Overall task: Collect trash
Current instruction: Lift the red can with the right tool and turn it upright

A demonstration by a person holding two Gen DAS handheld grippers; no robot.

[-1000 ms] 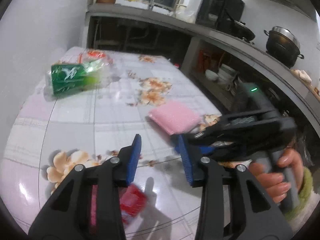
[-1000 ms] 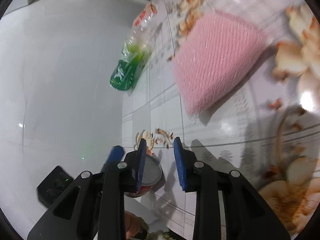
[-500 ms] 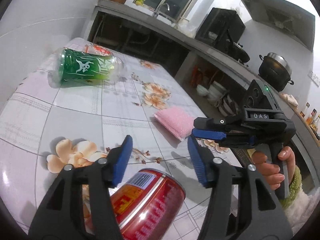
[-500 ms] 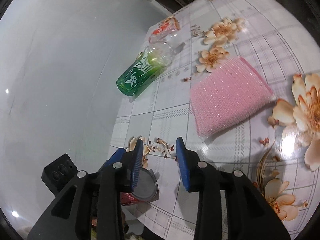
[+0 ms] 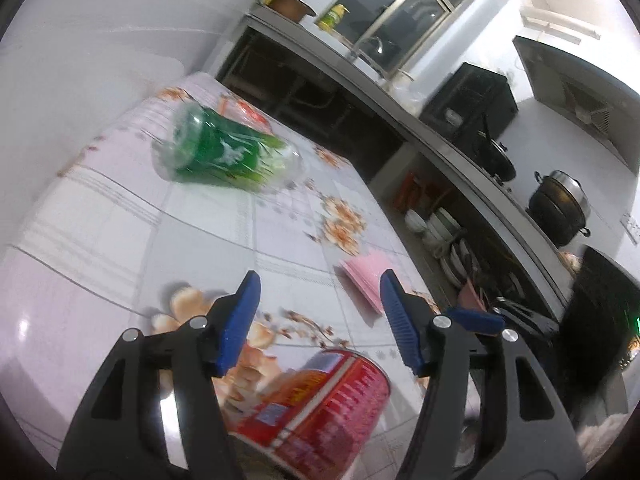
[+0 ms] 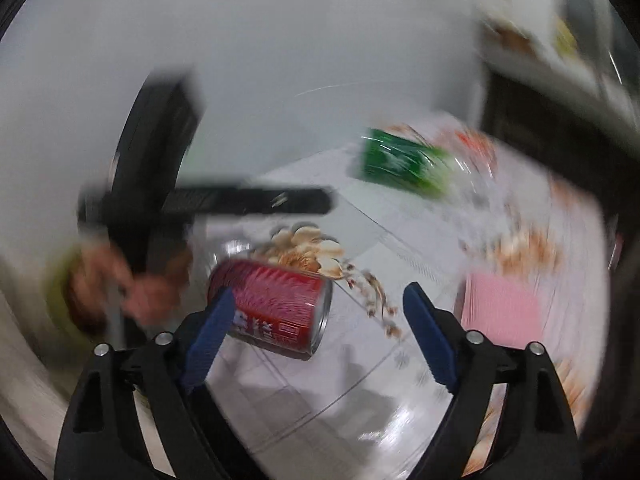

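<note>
One red can lies on its side on the desk, near the edge closest to the person. One green-labelled clear plastic bottle also lies on its side, well apart from the can, toward the far end by the wall. One pink sponge cloth rests flat near the desk's right edge.

The left gripper hovers over the can with its two blue-padded fingers spread wide, holding nothing; the can shows below and between them. The right gripper, in a motion-blurred picture, also has its two fingers spread wide and grips nothing; the can sits just beyond its left finger, whether touching cannot be told. The left hand shows blurred on the handle.
</note>
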